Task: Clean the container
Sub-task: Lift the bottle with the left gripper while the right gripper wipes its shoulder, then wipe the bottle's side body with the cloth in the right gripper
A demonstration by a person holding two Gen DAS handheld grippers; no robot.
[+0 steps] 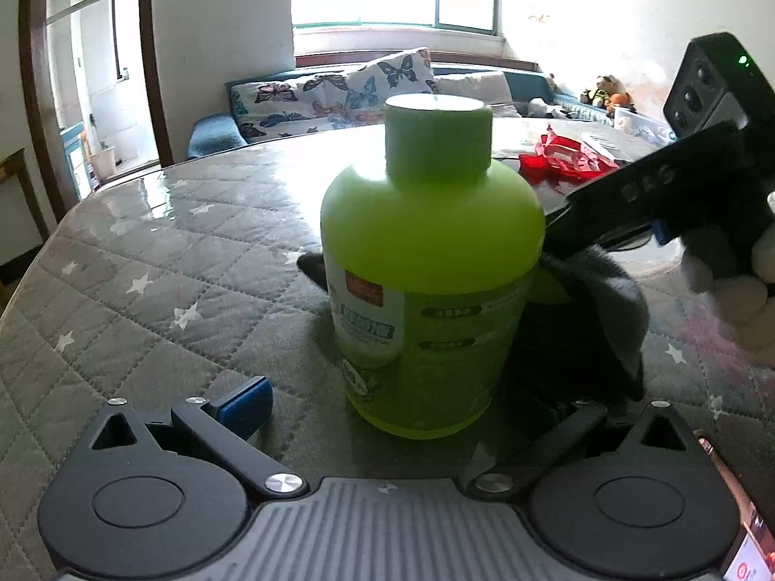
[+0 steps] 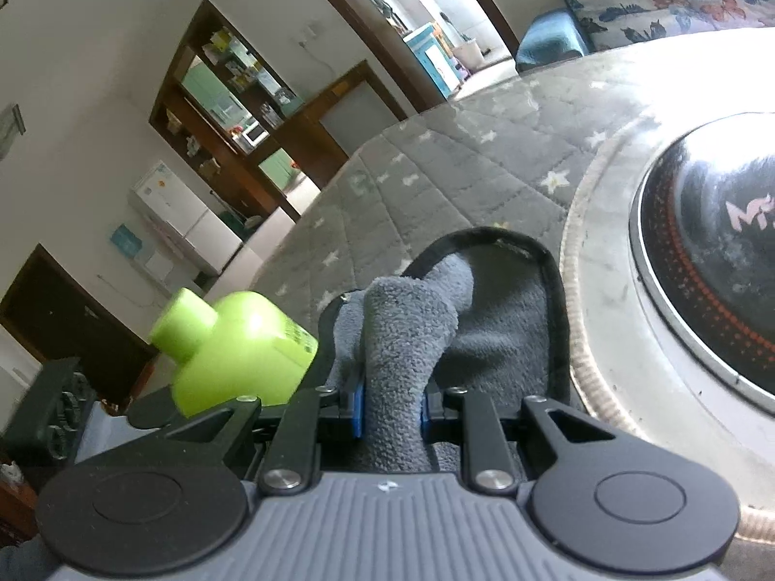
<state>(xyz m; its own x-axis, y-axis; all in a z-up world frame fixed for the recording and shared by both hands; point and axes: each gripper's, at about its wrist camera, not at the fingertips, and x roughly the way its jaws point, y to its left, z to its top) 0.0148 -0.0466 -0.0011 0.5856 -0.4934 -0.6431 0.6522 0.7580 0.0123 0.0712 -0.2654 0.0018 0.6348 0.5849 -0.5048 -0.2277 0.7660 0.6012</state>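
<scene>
Green bottle (image 1: 431, 261) upright on quilted star-patterned table (image 1: 145, 261); left gripper (image 1: 411, 402) fingers spread; right gripper (image 2: 390, 411) pinching grey cloth (image 2: 411, 329).

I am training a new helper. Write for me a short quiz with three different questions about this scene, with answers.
1. True or false: the right gripper is shut on the grey cloth.
2. Multiple choice: the green bottle is (A) lying on its side, (B) standing upright with its cap on, (C) standing with no cap.
3. Fill in: the left gripper has its jaws ____, one on each side of the bottle's base.

Key: 1 true; 2 B; 3 open.
</scene>
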